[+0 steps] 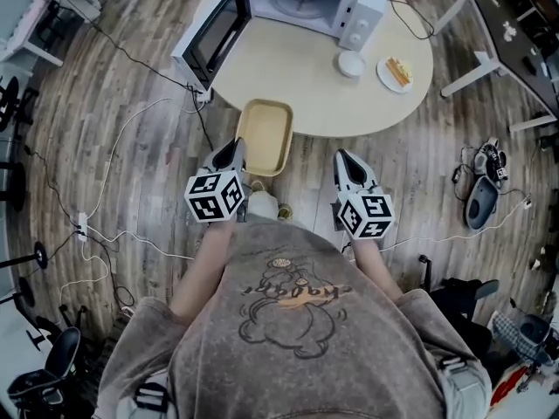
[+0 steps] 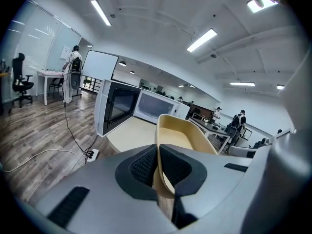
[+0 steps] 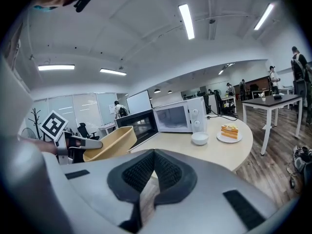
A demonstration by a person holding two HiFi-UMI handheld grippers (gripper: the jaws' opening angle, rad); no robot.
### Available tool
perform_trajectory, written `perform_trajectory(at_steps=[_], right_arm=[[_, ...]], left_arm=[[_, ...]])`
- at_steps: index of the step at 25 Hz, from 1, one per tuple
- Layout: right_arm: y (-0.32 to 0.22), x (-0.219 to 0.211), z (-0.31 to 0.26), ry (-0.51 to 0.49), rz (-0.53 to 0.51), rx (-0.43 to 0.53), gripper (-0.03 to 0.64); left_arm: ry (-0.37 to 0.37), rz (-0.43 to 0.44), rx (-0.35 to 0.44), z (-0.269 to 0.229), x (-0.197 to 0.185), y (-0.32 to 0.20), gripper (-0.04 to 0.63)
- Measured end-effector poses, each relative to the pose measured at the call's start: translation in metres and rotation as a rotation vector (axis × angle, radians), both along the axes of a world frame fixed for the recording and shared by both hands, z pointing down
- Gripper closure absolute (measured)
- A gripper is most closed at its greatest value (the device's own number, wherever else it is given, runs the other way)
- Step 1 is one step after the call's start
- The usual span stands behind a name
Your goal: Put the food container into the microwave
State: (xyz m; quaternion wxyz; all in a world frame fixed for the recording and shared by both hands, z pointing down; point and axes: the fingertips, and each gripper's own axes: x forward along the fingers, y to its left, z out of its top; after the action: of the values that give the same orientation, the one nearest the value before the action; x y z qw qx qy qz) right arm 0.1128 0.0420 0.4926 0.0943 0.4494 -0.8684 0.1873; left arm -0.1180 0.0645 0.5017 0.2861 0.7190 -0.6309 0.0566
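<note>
Head view: round table ahead, white microwave at its far side with the door swung wide open. A small white bowl sits just right of the microwave, and a plate of cake just beside the bowl.

The tan food container is in the air. Its far end is over the table's near edge, the rest over the wood floor. It is empty and well short of the microwave.

Left gripper has its fingers clamped on the container's near rim; the left gripper view shows the rim pinched between the pads.

Right gripper is level with the left, apart from the container. Its fingers are together with nothing between them.
</note>
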Motion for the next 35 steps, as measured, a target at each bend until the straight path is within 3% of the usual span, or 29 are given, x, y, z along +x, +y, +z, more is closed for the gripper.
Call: perform_trajectory(at_steps=[14, 28, 35], right_arm=[[-0.087, -0.002, 0.004, 0.009, 0.052, 0.008, 0.612], [-0.203, -0.029, -0.006, 0.003, 0.136, -0.007, 0.612], [-0.236, -0.043, -0.014, 0.003, 0.156, 0.006, 0.612]], left_arm=[[0.024, 0.047, -0.001, 0.011, 0.0, -0.105, 0.557], [0.045, 0.087, -0.024, 0.012, -0.035, -0.231, 0.557], [0.061, 0.127, -0.029, 0.01, -0.042, -0.278, 0.557]])
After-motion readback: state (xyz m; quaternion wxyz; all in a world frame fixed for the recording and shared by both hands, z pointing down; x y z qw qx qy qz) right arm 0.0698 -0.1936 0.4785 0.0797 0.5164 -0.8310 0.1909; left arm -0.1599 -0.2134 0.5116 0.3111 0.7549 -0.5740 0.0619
